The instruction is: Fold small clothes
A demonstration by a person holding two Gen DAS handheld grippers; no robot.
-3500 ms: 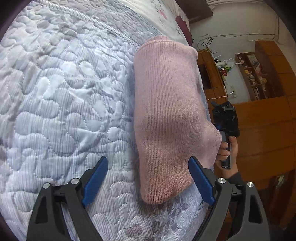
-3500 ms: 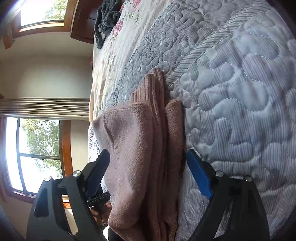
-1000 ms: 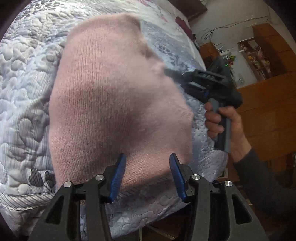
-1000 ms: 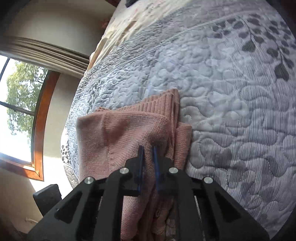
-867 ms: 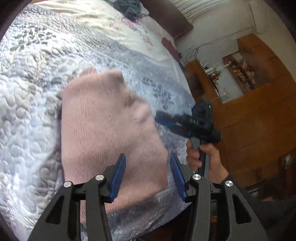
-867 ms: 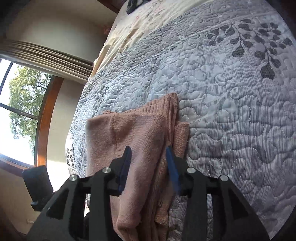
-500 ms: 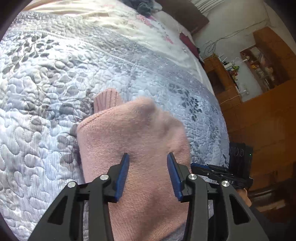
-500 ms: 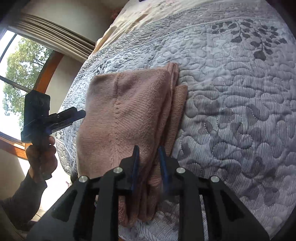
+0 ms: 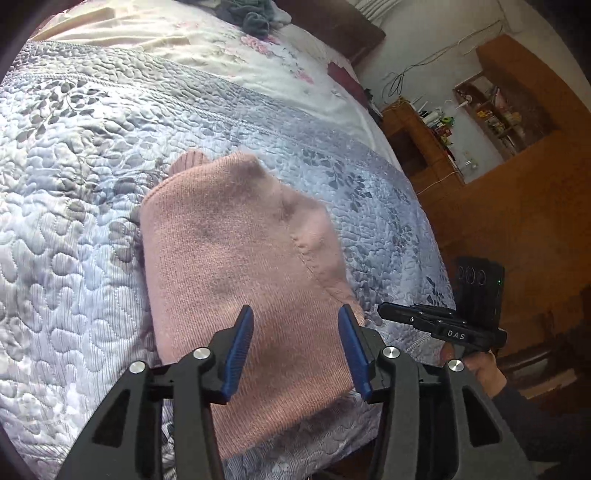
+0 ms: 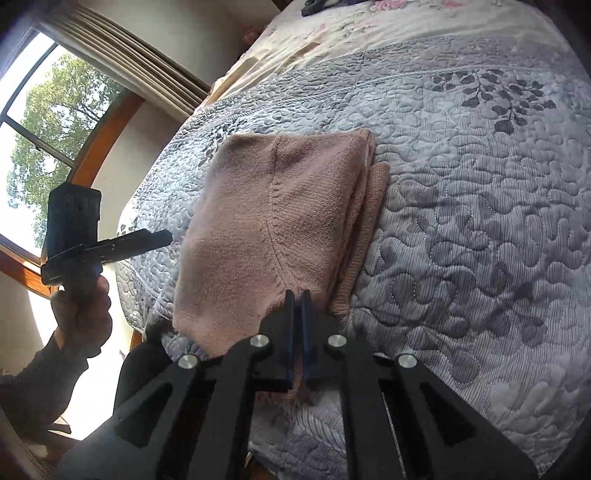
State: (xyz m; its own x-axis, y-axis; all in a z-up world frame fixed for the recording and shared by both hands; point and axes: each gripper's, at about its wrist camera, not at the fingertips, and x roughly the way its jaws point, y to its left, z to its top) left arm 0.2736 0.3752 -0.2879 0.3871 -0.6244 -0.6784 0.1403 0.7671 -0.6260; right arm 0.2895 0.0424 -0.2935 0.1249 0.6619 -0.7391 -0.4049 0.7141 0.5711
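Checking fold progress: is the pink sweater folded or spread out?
Folded: the pink sweater lies as a compact rectangle on the quilt, stacked layers showing along its edge.

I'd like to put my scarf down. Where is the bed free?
The quilt is bare right of the pink sweater, up to the floral sheet. Crowded: the near edge, where the right tool and left tool work at the sweater.
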